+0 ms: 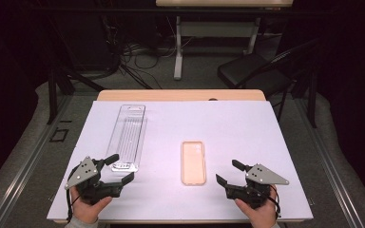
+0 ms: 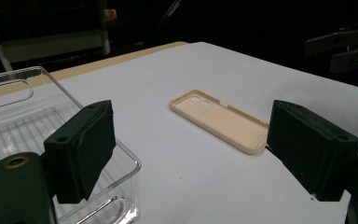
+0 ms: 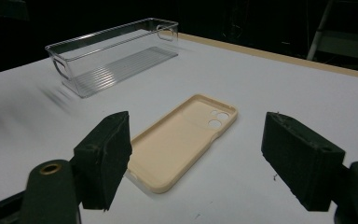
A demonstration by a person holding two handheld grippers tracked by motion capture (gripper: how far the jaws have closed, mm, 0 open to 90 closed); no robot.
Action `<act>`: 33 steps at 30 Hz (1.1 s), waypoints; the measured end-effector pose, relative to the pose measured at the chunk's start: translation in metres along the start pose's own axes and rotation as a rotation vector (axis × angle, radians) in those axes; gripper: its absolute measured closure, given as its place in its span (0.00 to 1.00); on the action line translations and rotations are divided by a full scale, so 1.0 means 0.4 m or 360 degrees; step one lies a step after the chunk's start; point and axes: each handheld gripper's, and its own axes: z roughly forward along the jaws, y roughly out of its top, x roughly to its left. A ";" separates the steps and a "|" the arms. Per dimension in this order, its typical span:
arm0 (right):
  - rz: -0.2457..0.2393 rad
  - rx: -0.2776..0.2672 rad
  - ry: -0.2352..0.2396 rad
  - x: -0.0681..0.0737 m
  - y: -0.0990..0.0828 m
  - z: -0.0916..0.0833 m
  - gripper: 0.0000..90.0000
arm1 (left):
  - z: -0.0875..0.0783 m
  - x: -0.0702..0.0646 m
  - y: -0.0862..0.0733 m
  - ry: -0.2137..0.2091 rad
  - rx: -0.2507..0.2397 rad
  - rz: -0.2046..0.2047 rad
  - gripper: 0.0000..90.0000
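At the frame's centre lies a smooth beige phone case (image 1: pixel 193 162), rectangular, hollow side up. Upper left stands a clear ribbed bin (image 1: pixel 128 135). Left gripper (image 1: pixel 119 170) and right gripper (image 1: pixel 227 172) both gape, holding nothing.

On my table (image 1: pixel 247 118), the phone case (image 1: pixel 193 162) lies flat near the middle, hollow side up, with its camera holes at the far end. The clear bin (image 1: pixel 129 137) sits to its left, well apart, running lengthwise away from me. My left gripper (image 1: pixel 121 167) hovers at the bin's near end; my right gripper (image 1: pixel 230 171) is just right of the case's near end.
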 end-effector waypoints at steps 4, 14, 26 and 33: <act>-0.0005 0.0003 0.0001 0.000 0.000 -0.001 0.26 | 0.002 0.001 -0.001 -0.0002 0.0009 -0.0007 0.17; -0.0012 0.0007 -0.0006 0.002 0.002 0.003 0.26 | 0.005 -0.006 0.000 -0.0001 0.0044 0.0009 0.17; -0.0002 0.0080 -0.0007 0.003 0.005 0.010 0.24 | 0.038 -0.005 -0.003 -0.0010 0.0251 -0.0029 0.18; 0.0004 0.0241 -0.0012 0.000 0.003 0.030 0.24 | 0.067 -0.013 -0.009 -0.0025 0.0425 -0.0026 0.18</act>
